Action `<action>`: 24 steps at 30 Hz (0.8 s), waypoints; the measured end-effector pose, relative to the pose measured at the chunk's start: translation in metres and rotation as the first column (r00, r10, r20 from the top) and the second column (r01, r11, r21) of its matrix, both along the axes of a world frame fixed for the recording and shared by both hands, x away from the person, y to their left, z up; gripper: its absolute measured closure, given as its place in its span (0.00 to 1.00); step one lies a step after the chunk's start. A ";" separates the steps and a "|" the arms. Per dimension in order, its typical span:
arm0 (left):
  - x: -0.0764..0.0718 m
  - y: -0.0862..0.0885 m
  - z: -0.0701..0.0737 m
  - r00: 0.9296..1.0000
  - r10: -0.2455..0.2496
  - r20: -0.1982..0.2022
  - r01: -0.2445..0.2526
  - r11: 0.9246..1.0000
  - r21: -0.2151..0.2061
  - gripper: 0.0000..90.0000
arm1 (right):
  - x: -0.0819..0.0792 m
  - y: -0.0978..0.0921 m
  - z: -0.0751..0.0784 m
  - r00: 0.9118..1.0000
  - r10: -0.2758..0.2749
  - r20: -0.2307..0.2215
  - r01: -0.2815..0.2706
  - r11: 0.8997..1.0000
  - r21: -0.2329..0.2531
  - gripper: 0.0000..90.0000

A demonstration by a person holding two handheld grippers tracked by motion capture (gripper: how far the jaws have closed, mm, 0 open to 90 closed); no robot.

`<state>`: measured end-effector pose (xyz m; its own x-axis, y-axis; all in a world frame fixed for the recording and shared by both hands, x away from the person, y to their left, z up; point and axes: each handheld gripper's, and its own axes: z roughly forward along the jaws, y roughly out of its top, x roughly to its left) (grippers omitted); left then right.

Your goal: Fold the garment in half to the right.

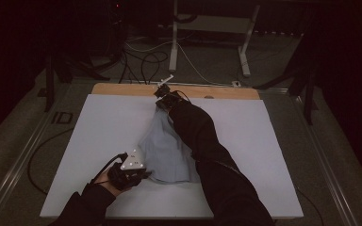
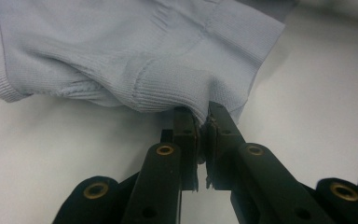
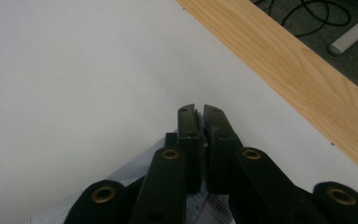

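Jaws of the left gripper [image 2: 203, 128] are seen clamped on a ribbed hem of the pale blue garment [image 2: 135, 51], which spreads away toward 12 o'clock in the left gripper view. On the right gripper [image 3: 199, 114] the jaws are pressed together, with a fold of the same cloth caught low between them. From above, the garment is stretched on the white table cover [image 1: 99, 127] from the near gripper at 7 o'clock toward the far one at 12 o'clock, near the wooden table edge [image 1: 122, 88].
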<state>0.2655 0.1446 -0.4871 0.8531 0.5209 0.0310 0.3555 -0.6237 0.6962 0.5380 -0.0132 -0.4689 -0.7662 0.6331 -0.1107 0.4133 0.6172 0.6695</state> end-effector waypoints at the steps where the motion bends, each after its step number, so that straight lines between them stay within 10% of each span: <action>1: 0.000 -0.001 0.001 1.000 -0.004 0.002 0.004 1.000 0.006 0.95 | -0.001 0.000 0.001 1.000 -0.004 0.006 0.004 1.000 0.001 0.96; 24: 0.005 -0.041 0.032 0.992 -0.115 0.056 0.115 0.993 0.015 0.95 | -0.006 -0.049 0.031 0.999 -0.029 0.032 0.027 0.997 0.068 0.96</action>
<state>0.2702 0.1037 -0.4548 0.9040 0.4187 0.0862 0.2412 -0.6661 0.7058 0.5319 -0.0618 -0.4380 -0.7447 0.6611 -0.0916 0.4068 0.5584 0.7230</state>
